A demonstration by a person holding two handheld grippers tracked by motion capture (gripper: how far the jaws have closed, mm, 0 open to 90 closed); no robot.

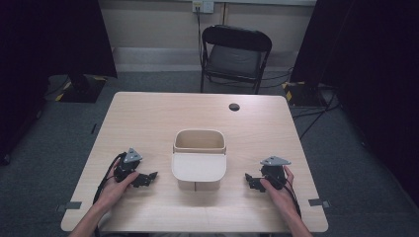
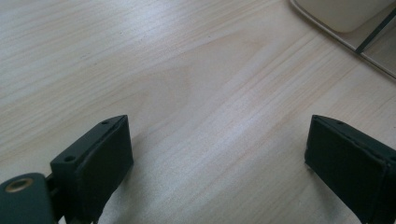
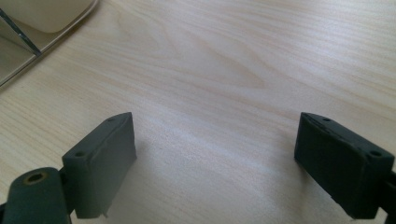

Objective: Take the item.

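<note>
Nearest the camera in the high view, two forearms come in from the bottom edge. The left hand rests on the table and holds the left gripper, which points inward toward the centre. The right hand holds the right gripper likewise, mirrored.

Left gripper view: both black jaws stand wide apart just above the bare wood, nothing between them. A corner of the beige bin shows at top right, well apart from the jaws.

Right gripper view: jaws spread to their widest, bare tabletop between them, nothing held. The same bin shows at top left, clear of the jaws.

Centre of the table: the beige bin stands upright between the two grippers, near each, touching neither. Its top is open, and a rounded lid-like flap hangs over its near side.

Farther back: a small dark round cable port near the table's far edge. Beyond the table, a black folding chair stands on grey carpet by the wall.
</note>
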